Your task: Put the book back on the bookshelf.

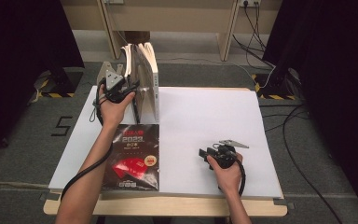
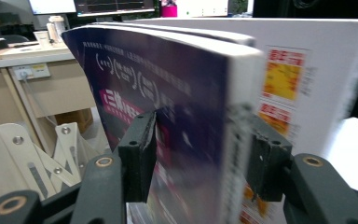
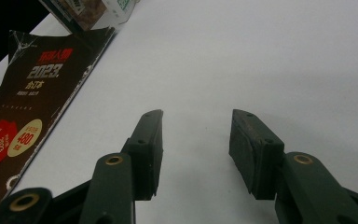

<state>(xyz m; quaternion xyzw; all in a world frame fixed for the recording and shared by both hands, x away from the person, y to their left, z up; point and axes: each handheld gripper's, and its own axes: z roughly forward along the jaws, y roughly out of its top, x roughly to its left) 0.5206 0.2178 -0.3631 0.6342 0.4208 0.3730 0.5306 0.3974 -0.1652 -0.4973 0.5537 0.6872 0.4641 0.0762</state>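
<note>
Left gripper (image 1: 129, 87) at the far-left edge of the white table (image 1: 205, 121), jaws astride the spine end of a dark blue book (image 2: 168, 121) standing upright among other standing books (image 1: 144, 79) beside a white bookend (image 1: 108, 71); the jaws stand parted, their pads at the covers, whether pressing cannot be told. Right gripper (image 1: 204, 154) rests released on bare table, near a black magazine (image 1: 133, 156) lying flat
</note>
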